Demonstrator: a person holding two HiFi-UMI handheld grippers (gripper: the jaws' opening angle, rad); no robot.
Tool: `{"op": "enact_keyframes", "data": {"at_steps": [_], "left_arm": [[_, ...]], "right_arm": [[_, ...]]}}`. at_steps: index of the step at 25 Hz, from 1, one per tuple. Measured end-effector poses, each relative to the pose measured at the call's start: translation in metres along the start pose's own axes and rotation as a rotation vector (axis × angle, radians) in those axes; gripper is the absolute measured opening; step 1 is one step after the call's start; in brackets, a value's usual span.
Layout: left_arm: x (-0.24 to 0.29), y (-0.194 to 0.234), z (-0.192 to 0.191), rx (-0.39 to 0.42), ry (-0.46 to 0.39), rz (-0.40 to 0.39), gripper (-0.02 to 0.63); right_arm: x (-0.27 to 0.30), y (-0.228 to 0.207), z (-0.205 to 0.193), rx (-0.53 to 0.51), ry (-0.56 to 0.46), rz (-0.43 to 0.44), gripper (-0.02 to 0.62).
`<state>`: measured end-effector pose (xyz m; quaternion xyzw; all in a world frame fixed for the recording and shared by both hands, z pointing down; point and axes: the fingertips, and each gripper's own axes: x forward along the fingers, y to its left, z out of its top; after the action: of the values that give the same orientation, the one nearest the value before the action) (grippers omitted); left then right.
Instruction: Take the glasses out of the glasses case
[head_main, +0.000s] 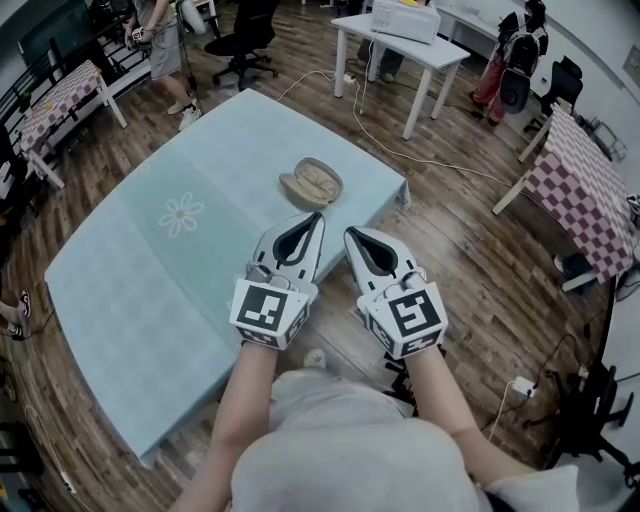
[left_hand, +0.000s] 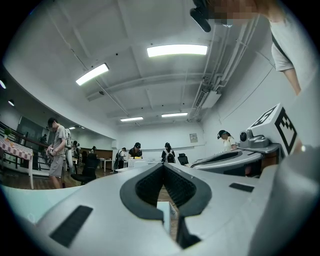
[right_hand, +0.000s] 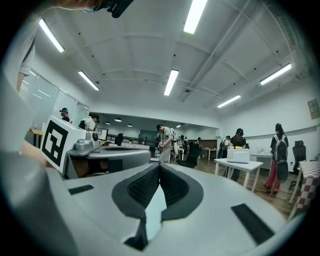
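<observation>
lab room: white table (head_main: 452, 52), office chair (head_main: 245, 38), striplights (left_hand: 176, 50)

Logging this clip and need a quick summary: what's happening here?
A person holds the left gripper and right gripper side by side at the near edge of the light blue tablecloth, both with jaws together and empty. The tan glasses case lies on it just beyond them, untouched. Whether glasses are inside cannot be told.
</observation>
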<state>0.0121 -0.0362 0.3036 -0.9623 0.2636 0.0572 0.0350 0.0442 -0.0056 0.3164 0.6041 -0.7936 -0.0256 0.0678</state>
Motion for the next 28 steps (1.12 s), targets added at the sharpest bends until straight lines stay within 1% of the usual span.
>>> {"op": "enact_keyframes", "data": {"at_steps": [8,19,28], "left_arm": [[0.014,0.023,-0.009,-0.015,0.006,-0.003,0.008],[0.033,0.037,-0.020,-0.025,0.018,0.000,0.008],[0.061,0.061,-0.041,-0.054,0.047,0.039,0.008]], "right_arm": [[0.028,-0.010,-0.005,-0.001,0.013,-0.010,0.008],[0.039,-0.029,-0.019,0.002,0.038,-0.032,0.008],[0.074,-0.052,-0.030,-0.009,0.075,0.004,0.008]]}}
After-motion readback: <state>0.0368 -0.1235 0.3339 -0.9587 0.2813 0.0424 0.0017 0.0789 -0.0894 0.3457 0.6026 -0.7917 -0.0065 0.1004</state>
